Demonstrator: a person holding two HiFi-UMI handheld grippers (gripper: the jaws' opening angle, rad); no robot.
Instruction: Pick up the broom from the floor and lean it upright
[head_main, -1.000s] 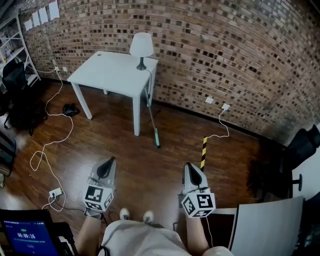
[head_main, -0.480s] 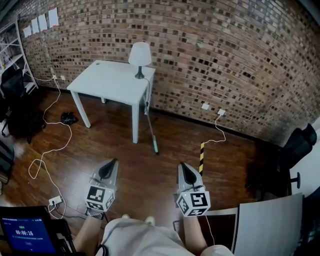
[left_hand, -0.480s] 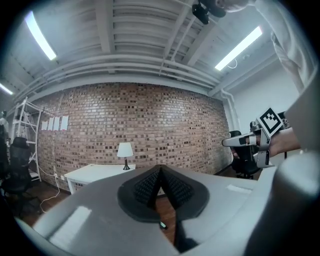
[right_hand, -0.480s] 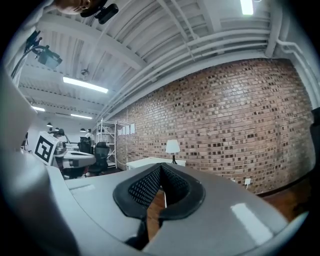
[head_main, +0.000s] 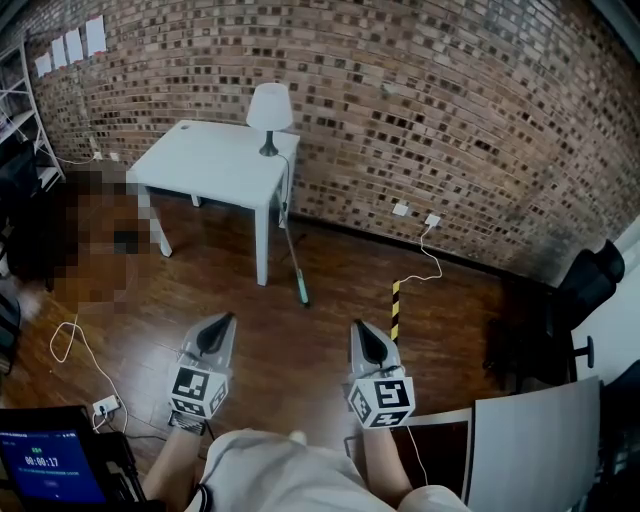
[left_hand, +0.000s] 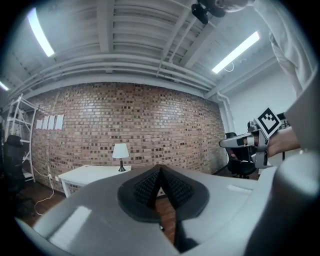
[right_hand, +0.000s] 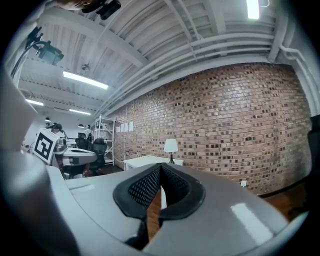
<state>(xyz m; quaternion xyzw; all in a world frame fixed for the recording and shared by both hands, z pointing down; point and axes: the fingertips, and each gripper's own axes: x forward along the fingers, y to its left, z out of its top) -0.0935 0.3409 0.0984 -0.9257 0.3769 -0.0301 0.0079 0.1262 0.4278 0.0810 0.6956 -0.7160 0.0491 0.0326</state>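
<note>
The broom (head_main: 292, 252) leans upright against the right side of the white table (head_main: 215, 160); its thin handle rises to the tabletop edge and its green head rests on the wood floor. My left gripper (head_main: 222, 320) and right gripper (head_main: 357, 328) hover side by side well short of the broom, both pointing level toward the brick wall. Each is shut with nothing between its jaws. In the left gripper view the pads (left_hand: 161, 186) meet at the tips; in the right gripper view the pads (right_hand: 161, 182) meet too. The broom is hidden behind the jaws in both gripper views.
A white lamp (head_main: 270, 108) stands on the table's back corner. A yellow-black striped strip (head_main: 395, 310) lies on the floor ahead of my right gripper. Cables (head_main: 82, 345) trail at left; a black chair (head_main: 588, 290) and a grey panel (head_main: 535, 445) stand at right. A tablet (head_main: 45, 465) sits at bottom left.
The head view has shifted back a little, so table and broom sit slightly higher and further left in frame. Both grippers stay shut and empty; the right one has edged left.
</note>
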